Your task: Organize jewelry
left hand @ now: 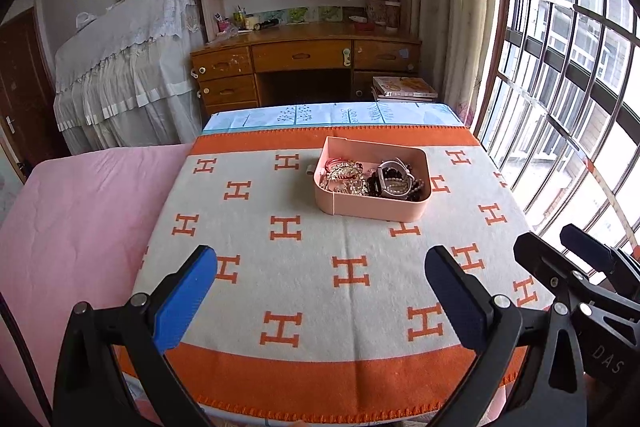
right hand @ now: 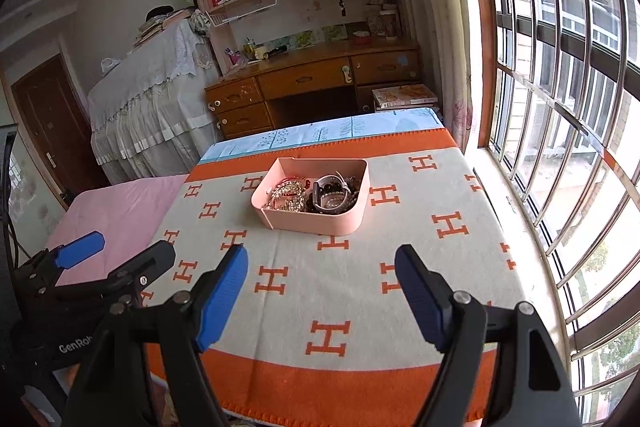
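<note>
Two tools hang over the near edge of the surface, and we hold nothing in either; our left tool (left hand: pixel 320 291) has its jaws spread wide, and our right tool (right hand: pixel 320 291) likewise, with only the orange-and-cream cloth (left hand: pixel 304 267) beneath them. Ahead, well apart from both, sits a pink tray (left hand: pixel 374 205) toward the far side of the surface (right hand: pixel 440 187); all the jewelry (left hand: pixel 360 177) we can see lies heaped inside it, gold pieces on the left, dark beads and a watch-like band on the right; none lies loose on the cloth. We judge this fits either a pile waiting to be sorted or one already gathered in; the pictures do not settle which, so we name no next move.
</note>
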{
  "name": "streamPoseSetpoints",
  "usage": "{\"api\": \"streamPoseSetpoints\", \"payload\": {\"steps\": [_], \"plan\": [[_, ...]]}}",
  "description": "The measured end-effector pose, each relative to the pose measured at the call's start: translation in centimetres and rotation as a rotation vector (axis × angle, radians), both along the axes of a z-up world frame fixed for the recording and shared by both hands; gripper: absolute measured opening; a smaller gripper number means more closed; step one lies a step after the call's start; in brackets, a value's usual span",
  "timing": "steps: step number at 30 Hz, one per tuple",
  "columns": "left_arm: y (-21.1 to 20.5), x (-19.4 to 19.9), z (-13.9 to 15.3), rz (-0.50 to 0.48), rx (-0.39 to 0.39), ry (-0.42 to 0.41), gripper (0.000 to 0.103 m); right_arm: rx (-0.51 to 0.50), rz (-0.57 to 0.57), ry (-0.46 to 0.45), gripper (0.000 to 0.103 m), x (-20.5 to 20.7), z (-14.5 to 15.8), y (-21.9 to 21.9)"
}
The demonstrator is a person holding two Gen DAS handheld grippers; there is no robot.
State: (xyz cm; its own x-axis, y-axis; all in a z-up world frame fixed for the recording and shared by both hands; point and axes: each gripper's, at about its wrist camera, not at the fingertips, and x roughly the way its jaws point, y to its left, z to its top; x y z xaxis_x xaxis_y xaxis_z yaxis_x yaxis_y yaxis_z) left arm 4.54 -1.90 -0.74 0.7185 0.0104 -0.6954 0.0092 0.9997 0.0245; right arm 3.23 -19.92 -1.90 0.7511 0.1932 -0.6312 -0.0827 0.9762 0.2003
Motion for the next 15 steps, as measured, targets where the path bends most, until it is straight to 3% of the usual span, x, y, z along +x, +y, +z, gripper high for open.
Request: {"api": "streamPoseSetpoints", "payload": {"steps": [15], "plan": [[-0.23, -0.1, -0.17, 0.002, -0.011, -0.002, 0.102, 0.003, -0.01, -0.006, 0.077, -0.46, -0.27, -0.64]]}}
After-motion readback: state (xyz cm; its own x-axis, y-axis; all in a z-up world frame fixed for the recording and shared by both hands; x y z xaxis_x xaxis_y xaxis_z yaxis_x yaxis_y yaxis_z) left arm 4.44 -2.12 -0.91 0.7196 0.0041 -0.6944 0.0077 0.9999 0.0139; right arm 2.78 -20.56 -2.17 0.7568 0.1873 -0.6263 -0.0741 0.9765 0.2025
